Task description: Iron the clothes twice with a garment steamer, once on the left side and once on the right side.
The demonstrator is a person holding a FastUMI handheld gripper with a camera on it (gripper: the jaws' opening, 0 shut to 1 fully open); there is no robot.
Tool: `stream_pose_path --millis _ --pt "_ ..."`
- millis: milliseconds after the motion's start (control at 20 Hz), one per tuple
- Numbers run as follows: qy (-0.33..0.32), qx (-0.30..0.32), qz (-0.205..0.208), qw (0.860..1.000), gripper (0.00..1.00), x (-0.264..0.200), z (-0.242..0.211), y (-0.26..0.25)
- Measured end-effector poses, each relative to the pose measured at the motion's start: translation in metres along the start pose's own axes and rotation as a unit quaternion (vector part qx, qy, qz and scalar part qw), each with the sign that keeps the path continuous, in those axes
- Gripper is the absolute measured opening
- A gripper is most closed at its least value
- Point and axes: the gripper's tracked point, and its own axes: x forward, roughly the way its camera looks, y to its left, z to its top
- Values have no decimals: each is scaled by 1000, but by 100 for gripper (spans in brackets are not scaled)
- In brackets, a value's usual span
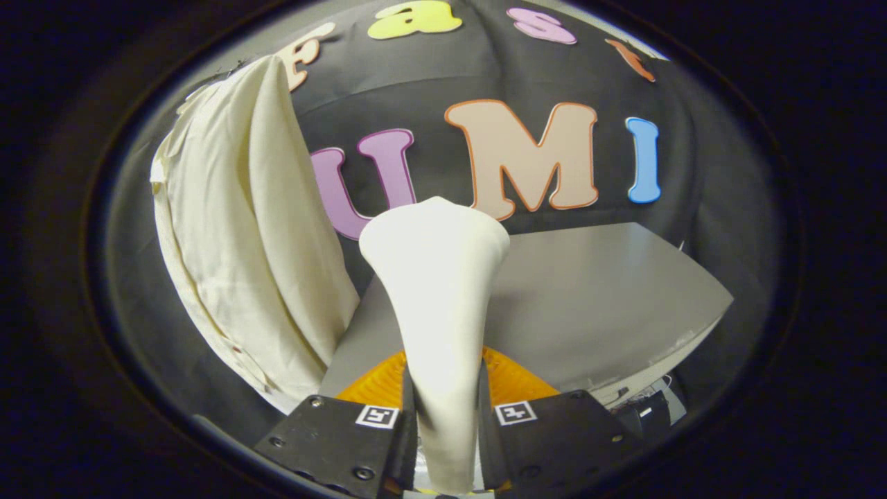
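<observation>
A white garment steamer (435, 291) rises from between my fingers, its narrow handle clamped by both of them and its wider head pointing up and away. My gripper (443, 430) is shut on that handle. A cream-coloured garment (242, 229) hangs against the black booth wall to the left of the steamer head, with long vertical folds and a stitched edge down its left side. The steamer head stands apart from the cloth, a little to its right.
A grey table (596, 305) lies beyond the fingers to the right, its corner pointing right. An orange ribbed part (513, 381) shows just behind the fingers at the steamer's base. Some small dark items (651, 405) sit below the table's edge.
</observation>
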Motion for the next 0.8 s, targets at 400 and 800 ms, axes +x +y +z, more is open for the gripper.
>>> stream_pose_path --millis 400,800 --pt "-104 14 -14 994 36 -122 9 92" --pt "-146 24 5 989 36 -181 11 220"
